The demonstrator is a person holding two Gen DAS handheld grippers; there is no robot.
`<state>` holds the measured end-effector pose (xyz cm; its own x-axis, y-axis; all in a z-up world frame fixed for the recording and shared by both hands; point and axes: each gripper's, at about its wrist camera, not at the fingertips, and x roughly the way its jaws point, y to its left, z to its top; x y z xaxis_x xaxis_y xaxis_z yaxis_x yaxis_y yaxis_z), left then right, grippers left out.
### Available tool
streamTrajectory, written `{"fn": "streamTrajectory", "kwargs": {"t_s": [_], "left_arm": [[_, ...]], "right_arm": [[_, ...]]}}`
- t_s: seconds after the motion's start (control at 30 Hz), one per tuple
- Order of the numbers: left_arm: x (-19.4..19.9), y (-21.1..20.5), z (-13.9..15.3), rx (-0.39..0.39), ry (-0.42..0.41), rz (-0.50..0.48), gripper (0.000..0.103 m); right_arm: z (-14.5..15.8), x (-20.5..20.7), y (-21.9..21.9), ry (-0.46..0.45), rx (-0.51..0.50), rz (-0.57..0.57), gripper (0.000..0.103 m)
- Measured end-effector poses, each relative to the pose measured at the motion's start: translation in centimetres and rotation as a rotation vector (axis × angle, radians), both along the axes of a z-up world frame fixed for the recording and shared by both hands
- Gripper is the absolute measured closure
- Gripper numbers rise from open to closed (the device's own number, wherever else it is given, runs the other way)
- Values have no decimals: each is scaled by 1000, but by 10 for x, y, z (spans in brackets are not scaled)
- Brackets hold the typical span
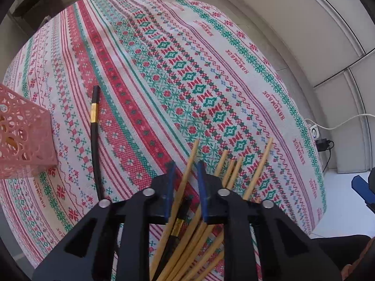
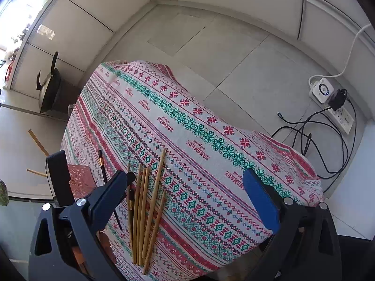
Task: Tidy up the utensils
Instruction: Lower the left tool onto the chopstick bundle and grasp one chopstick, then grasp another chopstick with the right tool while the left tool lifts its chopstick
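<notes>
Several bamboo chopsticks (image 2: 143,213) lie in a loose bundle on the patterned tablecloth (image 2: 199,140), with a black gold-banded chopstick (image 2: 130,199) among them. My left gripper (image 1: 185,175) hovers low over the bundle (image 1: 196,222); its jaws are partly open and straddle one bamboo chopstick (image 1: 187,171) without clearly pinching it. Another black chopstick (image 1: 95,131) lies apart to the left, beside a pink perforated basket (image 1: 23,135). My right gripper (image 2: 187,201) is wide open and empty, high above the table's near edge. The left gripper's body (image 2: 58,178) shows at the left in the right wrist view.
The basket (image 2: 80,180) stands at the table's left edge. Two sticks (image 2: 38,142) lie on the floor to the left. A power strip with cables (image 2: 328,98) sits on the floor to the right. A dark pot (image 2: 50,89) stands by the far wall.
</notes>
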<state>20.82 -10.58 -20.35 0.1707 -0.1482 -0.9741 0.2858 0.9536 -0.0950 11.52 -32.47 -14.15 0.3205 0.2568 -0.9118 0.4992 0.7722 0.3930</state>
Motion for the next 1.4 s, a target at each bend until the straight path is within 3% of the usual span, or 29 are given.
{"fn": "streamTrajectory", "kwargs": {"t_s": [0.03,0.17,0.37,0.47,0.63,0.83,0.87,0.9,1.0,1.07,1.2,1.4], "left_arm": [[1,0,0,-5,-9,-3,96],[1,5,5,-10,-52,-6,96],[-19,20,47,-37,-139,-23,97],[-33,27,66,-38,-183,-35,97],[-61,45,97,-25,-266,-34,98],[-78,68,119,-32,-327,-12,98],[-80,71,121,-29,-335,-9,98],[-81,73,123,-26,-342,-6,98],[-87,78,130,-27,-356,0,99],[-88,80,132,-27,-366,8,99],[-88,86,132,-45,-354,15,99],[-62,82,89,-114,-163,24,96]], "right_arm": [[-1,1,2,2,-9,6,7],[-8,6,10,19,-23,26,7],[-33,24,22,75,-22,1,7],[-44,34,33,91,-49,9,12],[-63,49,57,137,-90,46,40],[-70,59,83,144,-182,73,55],[-70,60,87,135,-207,76,61],[-71,60,90,135,-218,87,78],[-71,60,97,109,-250,100,92],[-71,59,97,90,-224,97,93],[-58,51,88,29,-151,79,95],[-5,32,81,-126,-103,93,96]]}}
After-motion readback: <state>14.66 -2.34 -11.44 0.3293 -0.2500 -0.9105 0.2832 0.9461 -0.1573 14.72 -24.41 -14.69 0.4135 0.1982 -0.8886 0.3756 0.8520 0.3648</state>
